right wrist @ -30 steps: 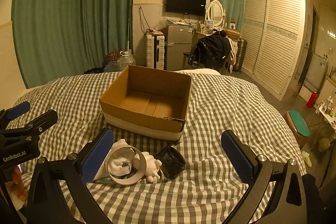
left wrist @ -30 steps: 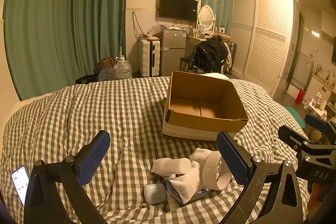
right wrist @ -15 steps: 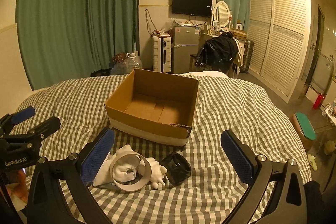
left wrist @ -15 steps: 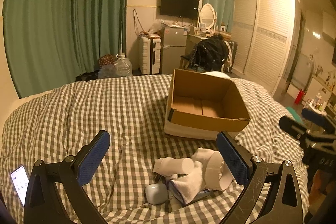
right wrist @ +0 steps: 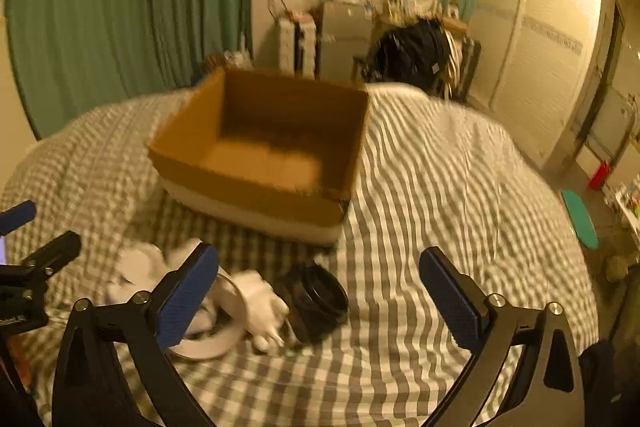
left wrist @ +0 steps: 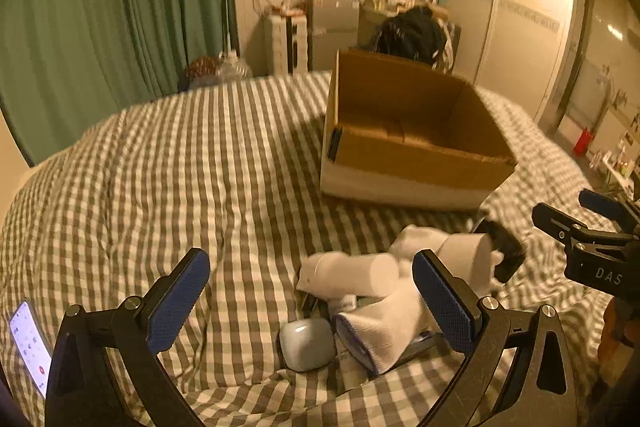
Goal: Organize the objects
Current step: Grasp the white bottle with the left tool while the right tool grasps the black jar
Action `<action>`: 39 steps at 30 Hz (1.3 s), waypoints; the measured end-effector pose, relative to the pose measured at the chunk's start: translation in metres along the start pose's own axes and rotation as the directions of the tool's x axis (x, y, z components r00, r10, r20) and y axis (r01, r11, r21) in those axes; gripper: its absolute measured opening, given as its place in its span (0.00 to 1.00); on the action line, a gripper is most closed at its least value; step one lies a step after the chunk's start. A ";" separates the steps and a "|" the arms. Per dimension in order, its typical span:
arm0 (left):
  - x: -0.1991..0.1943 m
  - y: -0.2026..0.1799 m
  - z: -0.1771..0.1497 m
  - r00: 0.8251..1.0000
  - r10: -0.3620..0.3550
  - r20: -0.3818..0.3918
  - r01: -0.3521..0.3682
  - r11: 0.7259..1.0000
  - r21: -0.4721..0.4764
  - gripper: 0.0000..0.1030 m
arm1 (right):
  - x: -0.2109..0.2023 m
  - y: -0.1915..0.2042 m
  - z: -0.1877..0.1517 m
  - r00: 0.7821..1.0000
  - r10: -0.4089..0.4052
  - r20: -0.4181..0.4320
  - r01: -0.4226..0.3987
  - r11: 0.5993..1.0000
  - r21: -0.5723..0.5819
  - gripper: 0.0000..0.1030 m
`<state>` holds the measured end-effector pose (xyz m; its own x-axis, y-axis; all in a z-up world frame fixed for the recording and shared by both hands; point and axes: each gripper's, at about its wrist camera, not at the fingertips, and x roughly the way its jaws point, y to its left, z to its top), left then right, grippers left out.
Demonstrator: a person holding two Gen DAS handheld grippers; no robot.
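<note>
Just beyond the gaping right claw [right wrist: 318, 291] (nothing held), black ring [right wrist: 323, 301].

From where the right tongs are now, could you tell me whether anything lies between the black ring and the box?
Nothing visible: only bare checked duvet lies between the black ring and the box.

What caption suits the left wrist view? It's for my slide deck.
Open left gripper over a pile of white socks and a small grey case, near an empty cardboard box on the checked bed.
</note>
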<state>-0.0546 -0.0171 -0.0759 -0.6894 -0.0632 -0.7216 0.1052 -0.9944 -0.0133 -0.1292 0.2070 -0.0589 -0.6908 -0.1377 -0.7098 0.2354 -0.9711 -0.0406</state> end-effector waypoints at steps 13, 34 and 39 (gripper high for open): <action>0.052 -0.018 0.002 0.992 -0.057 -0.113 0.057 0.998 -0.008 1.00 | 0.082 -0.024 -0.022 0.976 0.079 -0.202 -0.057 0.992 0.112 0.75; 0.069 -0.020 -0.002 0.978 -0.118 -0.173 0.109 0.992 -0.058 0.45 | 0.089 -0.023 -0.039 0.971 0.139 -0.196 -0.107 0.981 0.163 0.53; 0.057 -0.012 -0.002 0.985 -0.092 -0.148 0.083 0.994 -0.067 0.38 | 0.073 -0.025 -0.034 0.980 0.120 -0.160 -0.094 0.983 0.158 0.53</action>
<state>-0.0934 -0.0088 -0.1188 -0.5822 0.0421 -0.8120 0.0951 -0.9883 -0.1194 -0.1627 0.2279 -0.1337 -0.5389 -0.2200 -0.8131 0.1883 -0.9723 0.1382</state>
